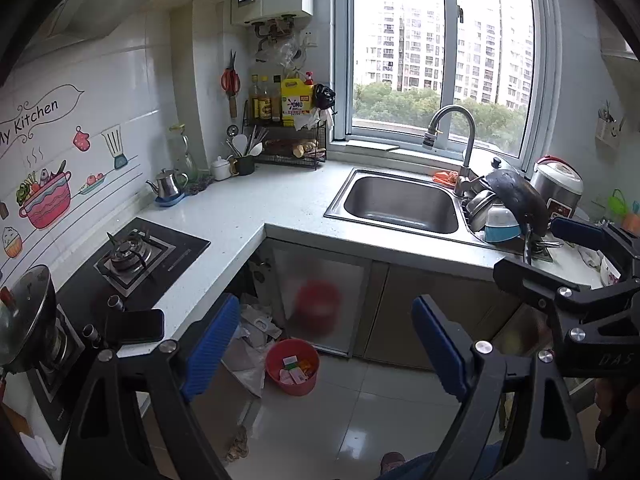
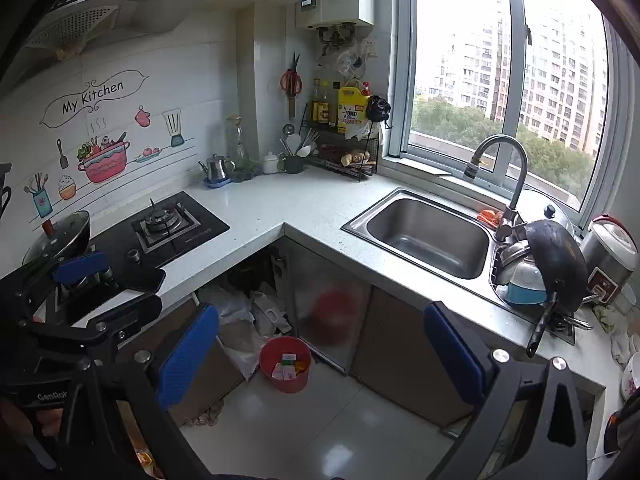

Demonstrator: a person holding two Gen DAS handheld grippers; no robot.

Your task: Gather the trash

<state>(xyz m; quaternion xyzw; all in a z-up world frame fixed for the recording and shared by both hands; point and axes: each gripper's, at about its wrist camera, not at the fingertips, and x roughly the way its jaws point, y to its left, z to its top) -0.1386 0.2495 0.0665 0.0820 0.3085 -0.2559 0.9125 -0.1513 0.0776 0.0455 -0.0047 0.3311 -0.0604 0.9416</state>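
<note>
A red trash bin (image 1: 297,388) (image 2: 289,385) stands on the tiled floor in the corner under the counter, with small cartons and wrappers inside. Behind it, crumpled plastic bags and paper (image 1: 256,322) (image 2: 256,312) spill from an open cabinet. My left gripper (image 1: 325,348) hangs open above and short of the bin, nothing between its blue pads. My right gripper (image 2: 321,354) is open and empty too, framing the same bin. The two grippers are side by side at about counter height.
An L-shaped counter (image 1: 248,208) carries a gas stove (image 2: 168,220), a dark phone (image 1: 136,326) at its edge, a steel sink (image 2: 428,236) and stacked pots with a wok (image 2: 556,264). A rag-like scrap (image 2: 208,416) lies on the floor near the cabinet.
</note>
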